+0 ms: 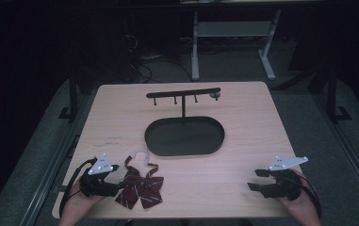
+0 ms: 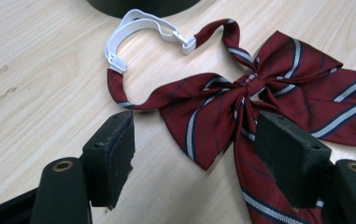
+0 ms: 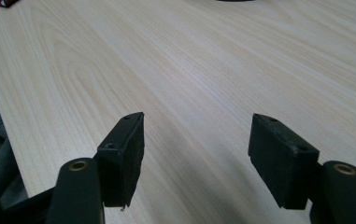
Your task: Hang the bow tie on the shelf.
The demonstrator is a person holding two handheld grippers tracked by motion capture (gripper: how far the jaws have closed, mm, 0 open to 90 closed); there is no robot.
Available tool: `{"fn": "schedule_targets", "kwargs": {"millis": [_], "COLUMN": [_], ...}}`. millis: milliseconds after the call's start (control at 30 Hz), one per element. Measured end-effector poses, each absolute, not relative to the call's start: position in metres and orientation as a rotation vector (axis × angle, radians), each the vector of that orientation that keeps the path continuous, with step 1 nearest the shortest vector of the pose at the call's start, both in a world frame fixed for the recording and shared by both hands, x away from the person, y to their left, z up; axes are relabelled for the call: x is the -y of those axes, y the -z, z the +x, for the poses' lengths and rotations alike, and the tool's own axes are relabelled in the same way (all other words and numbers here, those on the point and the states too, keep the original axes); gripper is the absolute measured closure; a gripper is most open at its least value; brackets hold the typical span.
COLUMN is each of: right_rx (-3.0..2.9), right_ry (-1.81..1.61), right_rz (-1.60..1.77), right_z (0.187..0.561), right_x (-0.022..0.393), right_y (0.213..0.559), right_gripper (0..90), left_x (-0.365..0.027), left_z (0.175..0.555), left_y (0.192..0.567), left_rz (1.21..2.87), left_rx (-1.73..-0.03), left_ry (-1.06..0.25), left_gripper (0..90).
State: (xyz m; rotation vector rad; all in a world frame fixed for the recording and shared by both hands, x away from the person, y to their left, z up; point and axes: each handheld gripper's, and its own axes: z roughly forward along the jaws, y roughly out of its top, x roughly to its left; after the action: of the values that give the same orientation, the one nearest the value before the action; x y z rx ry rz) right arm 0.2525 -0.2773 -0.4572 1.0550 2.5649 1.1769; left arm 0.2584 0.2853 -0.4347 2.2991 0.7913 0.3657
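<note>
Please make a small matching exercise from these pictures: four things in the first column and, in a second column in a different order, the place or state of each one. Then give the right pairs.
Things:
1. bow tie
2. black stand
3. left gripper
4. right gripper

Places or states:
A. open over bare wood at the near right of the table
B. at the table's middle, with a hook bar above an oval base
C. lying flat near the front left edge, its white strap curled
D. open, its jaws pointing at the dark red cloth

Pairs: 1-C, 2-B, 3-D, 4-A
</note>
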Motion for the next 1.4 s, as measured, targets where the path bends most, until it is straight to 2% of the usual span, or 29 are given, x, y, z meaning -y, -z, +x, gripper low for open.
{"fn": "schedule_targets", "kwargs": {"millis": [333,700,1167,1400], "right_rx": [-2.559,-2.555,-2.559,-2.559], "right_ry": [-1.187,-1.187,-1.18,-1.181], "right_rz": [1.046,1.035,1.044,1.035], "right_z": [0.254,0.252,0.252,0.253], "right_x": [0.277,0.275,0.274,0.273], "right_y": [0.455,0.454,0.454,0.454], "right_gripper": [35.5,35.5,35.5,35.5], "left_x": [-0.282,-0.267,-0.275,-0.272], "left_z": [0.261,0.294,0.339,0.346], "left_y": [0.432,0.424,0.435,0.447], "left_rz": [2.288,2.265,2.258,2.302], "left_rx": [-0.788,-0.801,-0.922,-0.948], "left_ry": [-0.375,-0.41,-0.387,-0.342], "left_gripper": [29.9,34.1,51.3,55.1]}}
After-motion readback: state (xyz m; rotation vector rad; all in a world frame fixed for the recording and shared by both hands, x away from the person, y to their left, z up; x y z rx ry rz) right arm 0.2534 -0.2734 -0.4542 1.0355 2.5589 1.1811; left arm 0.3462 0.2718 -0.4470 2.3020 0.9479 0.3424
